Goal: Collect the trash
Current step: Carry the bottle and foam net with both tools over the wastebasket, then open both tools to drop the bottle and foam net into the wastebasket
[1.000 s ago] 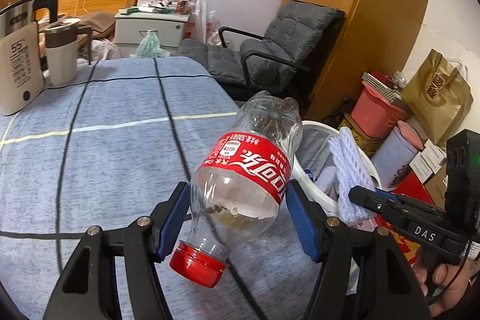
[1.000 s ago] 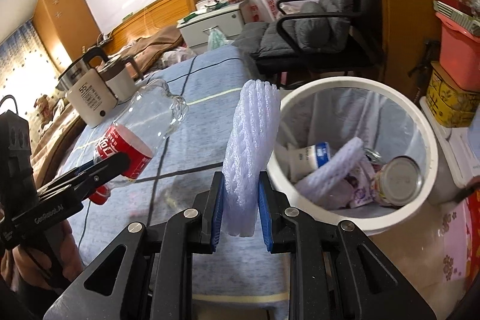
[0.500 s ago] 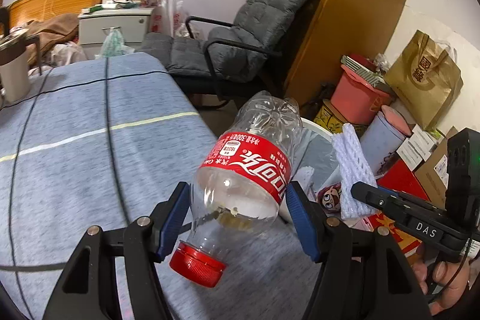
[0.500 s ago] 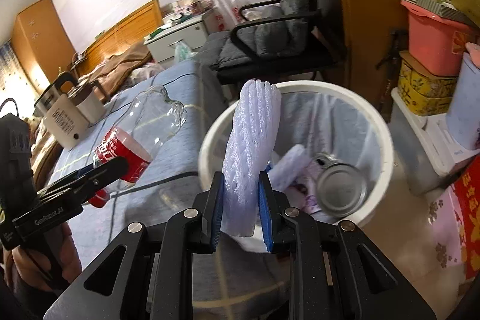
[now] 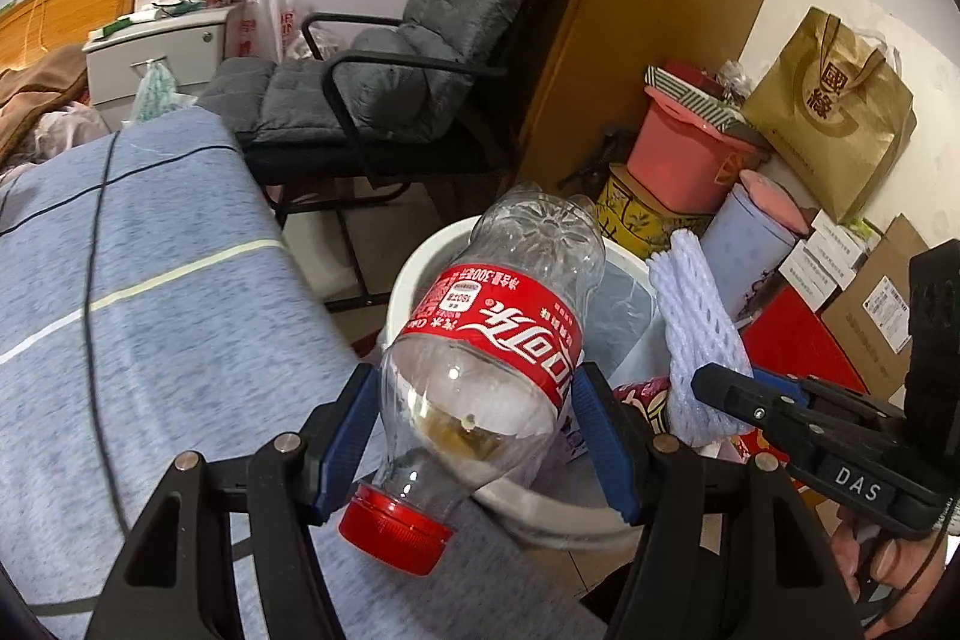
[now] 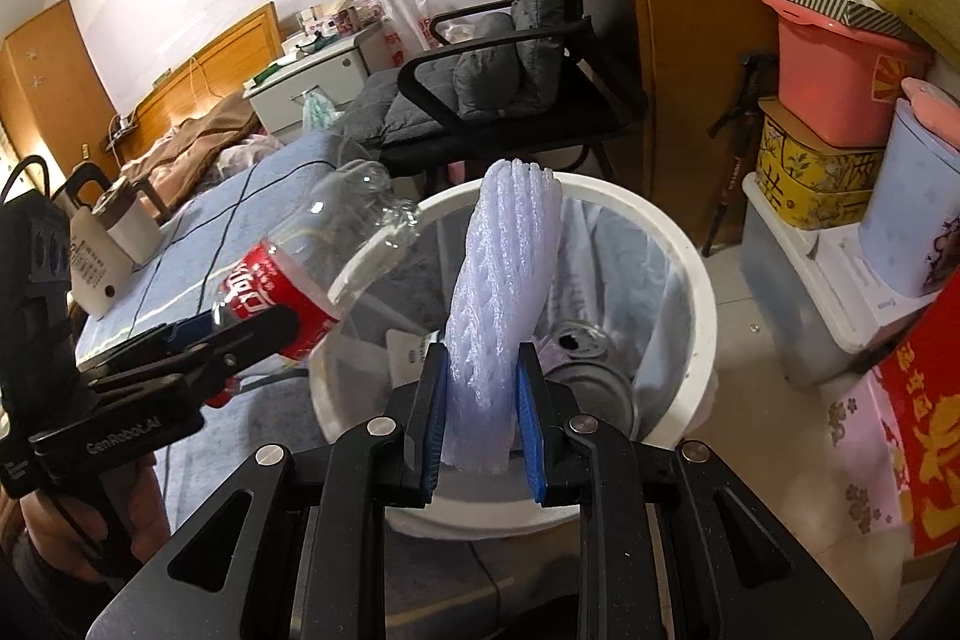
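Observation:
My left gripper (image 5: pixel 480 436) is shut on an empty clear plastic cola bottle (image 5: pixel 498 340) with a red label and red cap, held over the near rim of the white trash bin (image 5: pixel 414 268). My right gripper (image 6: pixel 480 412) is shut on a white foam net sleeve (image 6: pixel 504 292), held upright above the white trash bin (image 6: pixel 696 280). The bin is lined with a bag and holds a tin can (image 6: pixel 594 382) and other trash. The bottle (image 6: pixel 312 268) and left gripper (image 6: pixel 264 334) show at the left of the right wrist view. The foam sleeve (image 5: pixel 696 334) shows in the left wrist view.
A table with a blue-grey cloth (image 5: pixel 150 292) lies left of the bin. A grey padded chair (image 5: pixel 390 82) stands behind it. Pink tub (image 5: pixel 690 148), yellow tins, boxes and a brown paper bag (image 5: pixel 834 112) crowd the right. A kettle (image 6: pixel 102 256) stands on the table.
Both grippers have moved right from over the table to above the bin, carrying the bottle and the foam sleeve. Both stay shut.

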